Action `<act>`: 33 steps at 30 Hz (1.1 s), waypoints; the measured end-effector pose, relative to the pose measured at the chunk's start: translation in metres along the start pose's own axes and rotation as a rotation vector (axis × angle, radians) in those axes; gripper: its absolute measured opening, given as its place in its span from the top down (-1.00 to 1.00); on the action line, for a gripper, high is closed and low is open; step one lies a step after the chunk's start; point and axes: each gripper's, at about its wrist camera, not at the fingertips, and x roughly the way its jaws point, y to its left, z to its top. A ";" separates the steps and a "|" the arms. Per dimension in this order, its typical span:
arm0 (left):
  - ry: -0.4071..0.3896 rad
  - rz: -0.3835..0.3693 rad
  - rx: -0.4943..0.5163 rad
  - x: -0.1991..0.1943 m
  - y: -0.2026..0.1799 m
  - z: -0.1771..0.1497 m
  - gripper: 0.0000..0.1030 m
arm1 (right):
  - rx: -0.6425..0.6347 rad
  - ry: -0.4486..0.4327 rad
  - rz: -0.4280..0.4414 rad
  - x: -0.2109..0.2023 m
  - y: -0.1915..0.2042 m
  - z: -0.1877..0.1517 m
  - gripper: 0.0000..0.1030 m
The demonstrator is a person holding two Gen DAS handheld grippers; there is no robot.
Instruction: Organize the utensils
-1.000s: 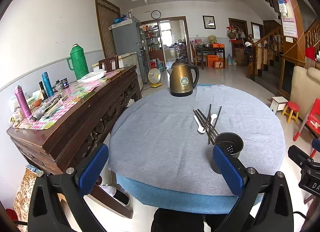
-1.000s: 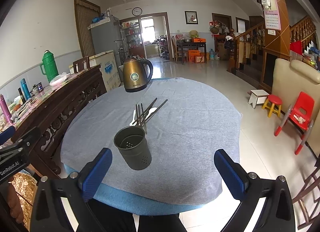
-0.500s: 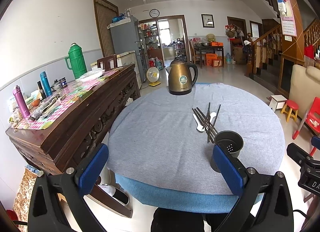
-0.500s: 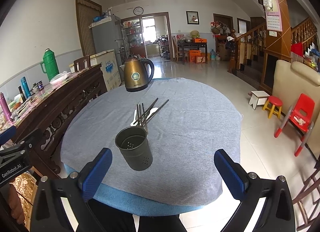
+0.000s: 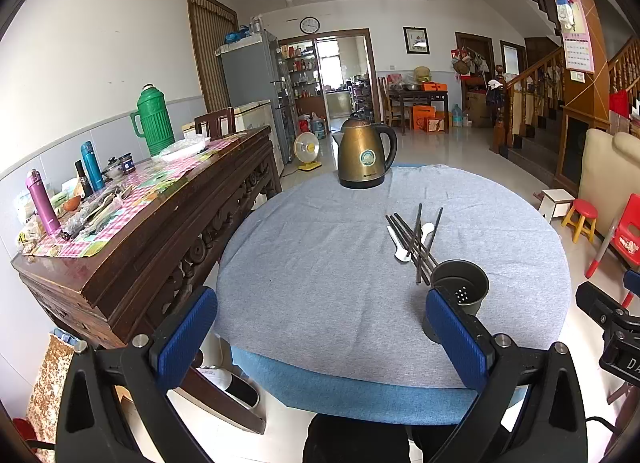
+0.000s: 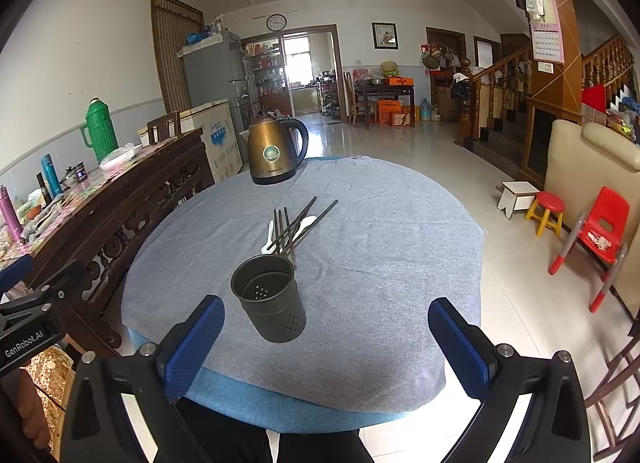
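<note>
A dark metal utensil holder (image 6: 269,303) stands upright and empty near the front of the round table with the grey cloth (image 6: 380,247); it also shows in the left wrist view (image 5: 460,295). Behind it lie several dark chopsticks (image 6: 298,225) in a loose pile over white spoons (image 6: 308,221), seen too in the left wrist view (image 5: 416,241). My left gripper (image 5: 320,337) is open and empty at the table's front left edge. My right gripper (image 6: 326,343) is open and empty, just in front of the holder.
A brass electric kettle (image 6: 274,153) stands at the table's far side. A dark wooden sideboard (image 5: 160,223) with flasks and clutter runs along the left. Small stools (image 6: 546,211) and a red chair (image 6: 600,231) stand on the floor at the right.
Both grippers have moved slightly forward toward the table; the holder and utensils sit a little closer in view. Nothing was grasped.
</note>
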 end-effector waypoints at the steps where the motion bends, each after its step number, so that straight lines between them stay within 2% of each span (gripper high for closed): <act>1: 0.000 0.000 0.000 0.000 0.000 0.000 -1.00 | -0.001 0.000 0.000 0.000 0.000 0.000 -1.00; 33: 0.047 -0.014 0.000 0.022 0.003 0.000 -1.00 | -0.002 0.024 0.003 0.016 0.006 0.002 -1.00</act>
